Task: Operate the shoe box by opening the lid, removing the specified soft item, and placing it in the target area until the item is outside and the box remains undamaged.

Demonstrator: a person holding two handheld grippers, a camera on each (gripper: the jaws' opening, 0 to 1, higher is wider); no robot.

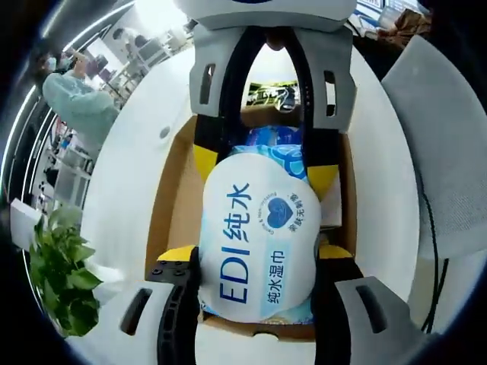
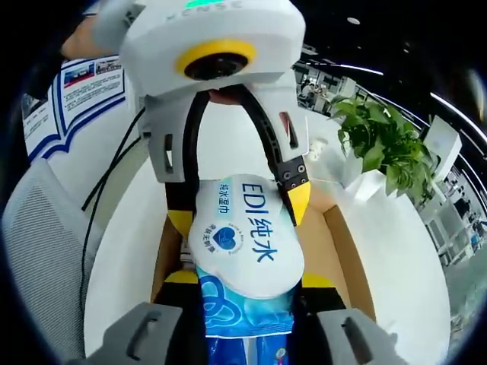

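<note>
Left gripper view: left gripper (image 1: 257, 262) at bottom, yellow-tipped fingers (image 1: 179, 253) spread about as wide as the wet wipes pack (image 1: 259, 236), one on each long side, pressed against its edges. Clamped on near end of pack. Pack white on top with blue "EDI" lettering and a heart logo, blue patterned wrapper (image 1: 274, 144) at far end. Pack sits over the open shoe box (image 1: 173, 198), brown cardboard inner walls visible left and right of it; cannot tell whether pack is lifted clear of the box floor. Right gripper (image 1: 262, 163) enters from top, white body, black linkage, yellow tips on far end of same pack, also gripping its sides. Box on white round table (image 1: 129, 175). Potted plant (image 1: 65, 270) at left edge of table. Person in pale green top (image 1: 80, 103) in background upper left. Grey chair back (image 1: 441, 129) right.

Right gripper view: right gripper (image 2: 247, 285) fingers (image 2: 181, 277) apart at pack width, closed against the blue end of the pack (image 2: 243, 243). Left gripper (image 2: 236, 209) opposite, yellow tips on white end. Cardboard box wall (image 2: 346, 258) right of pack. Plant (image 2: 380, 144) upper right, poster board (image 2: 80, 91) upper left, black cable (image 2: 103, 190) across table.
</note>
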